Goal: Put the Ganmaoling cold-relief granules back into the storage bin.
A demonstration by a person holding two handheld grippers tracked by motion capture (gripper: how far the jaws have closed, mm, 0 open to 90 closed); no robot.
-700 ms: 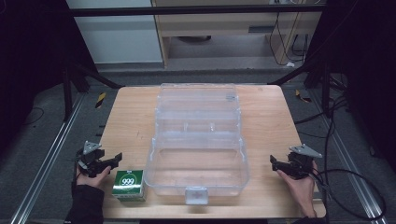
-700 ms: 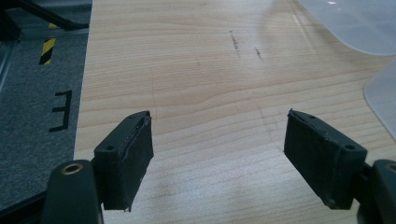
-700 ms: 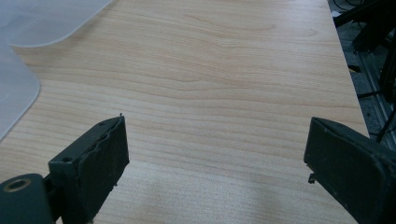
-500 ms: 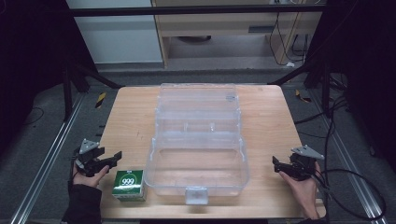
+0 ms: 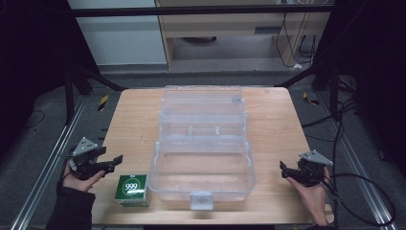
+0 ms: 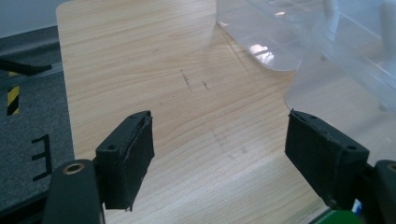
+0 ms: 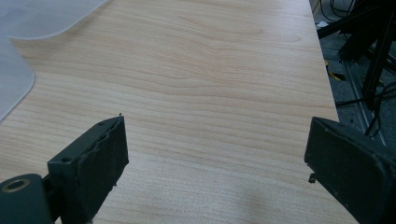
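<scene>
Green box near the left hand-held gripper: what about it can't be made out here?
- Green box, high view: the "999" reads, the smaller print is too small.
- Left gripper view: just a green sliver, cut off by the bottom edge behind a jaw.
- Its contents: closed, hidden.

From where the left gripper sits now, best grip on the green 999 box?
Probably from above, jaws across the two short side walls. The green 999 box lies flat on the table, its broad face up. Its right edge sits close to the clear plastic case, so a level approach looks cramped. The left gripper, jaws apart and empty, is just beside it.
</scene>
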